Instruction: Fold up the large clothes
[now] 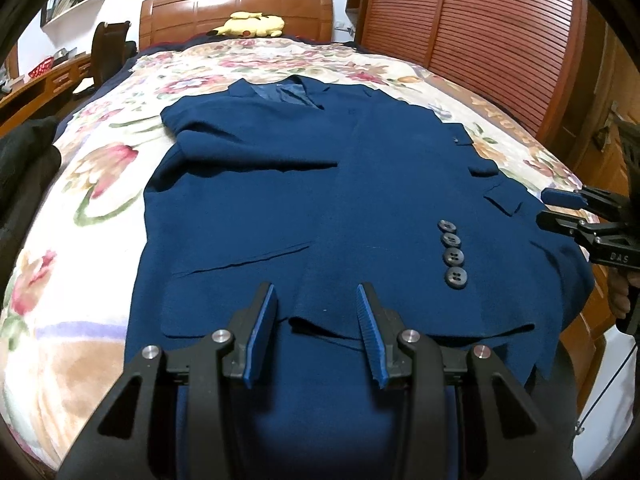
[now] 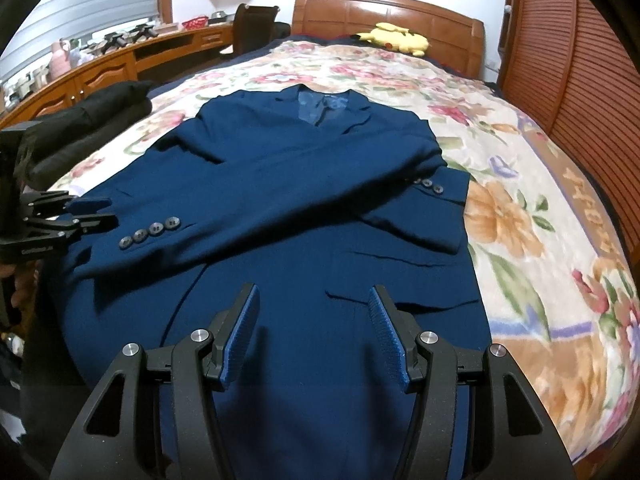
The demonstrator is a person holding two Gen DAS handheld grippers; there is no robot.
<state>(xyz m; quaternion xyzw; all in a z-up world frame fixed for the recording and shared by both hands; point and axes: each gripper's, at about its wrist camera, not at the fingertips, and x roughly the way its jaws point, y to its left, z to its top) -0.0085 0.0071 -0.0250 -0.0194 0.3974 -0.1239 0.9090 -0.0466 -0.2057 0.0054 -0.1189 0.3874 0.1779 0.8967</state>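
Observation:
A navy blue suit jacket [image 1: 360, 184] lies flat on the floral bed, collar toward the headboard, both sleeves folded across its front. It also shows in the right wrist view [image 2: 304, 176]. My left gripper [image 1: 318, 294] is open and empty, hovering over the jacket's lower hem. My right gripper [image 2: 314, 294] is open and empty above the lower front near a pocket flap. Each gripper appears in the other's view: the right one [image 1: 546, 206] near the sleeve cuff, the left one [image 2: 104, 210] by the cuff buttons [image 2: 150, 230].
The floral blanket [image 2: 532, 216] covers the bed. A yellow plush toy [image 1: 252, 24] lies by the wooden headboard [image 1: 236, 4]. Black folded clothing [image 2: 92, 120] sits on the bed's left side. A slatted wardrobe [image 1: 472, 32] stands to the right, a wooden desk [image 2: 100, 68] to the left.

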